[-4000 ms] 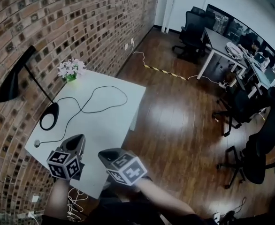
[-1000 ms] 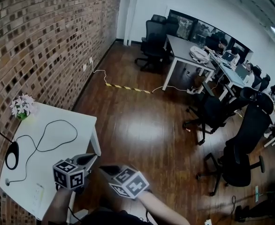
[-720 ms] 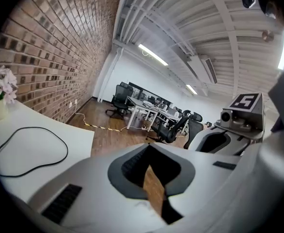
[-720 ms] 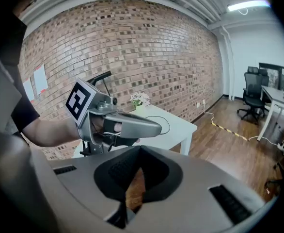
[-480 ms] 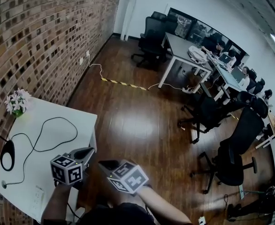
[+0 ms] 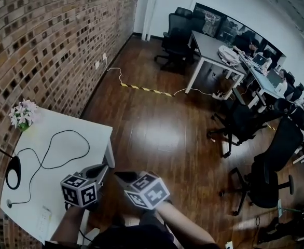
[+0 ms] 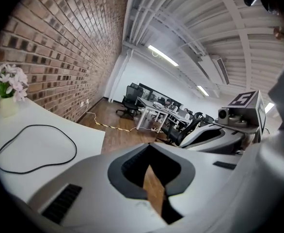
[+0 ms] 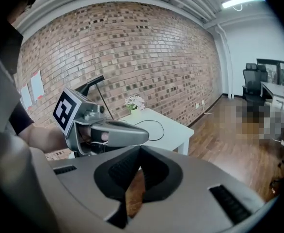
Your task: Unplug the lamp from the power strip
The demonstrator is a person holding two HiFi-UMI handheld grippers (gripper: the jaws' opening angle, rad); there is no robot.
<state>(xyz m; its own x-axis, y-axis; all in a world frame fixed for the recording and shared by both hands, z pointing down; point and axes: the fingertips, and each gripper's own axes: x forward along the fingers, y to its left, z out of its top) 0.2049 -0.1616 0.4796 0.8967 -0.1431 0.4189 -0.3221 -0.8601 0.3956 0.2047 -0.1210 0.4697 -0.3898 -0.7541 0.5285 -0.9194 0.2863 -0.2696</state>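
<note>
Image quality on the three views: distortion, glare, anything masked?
Head view: heavy fisheye, the brick wall bows; a soft glare patch sits on the wooden floor. Left gripper view: black vignette at the edges, ceiling light strip blown out. Right gripper view: a mosaic patch overlays the right side; the white table is sharp.

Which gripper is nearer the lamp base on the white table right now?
Left. The left gripper hangs at the right edge of the table, right of the lamp base; the right gripper is further right, over the wooden floor.
</note>
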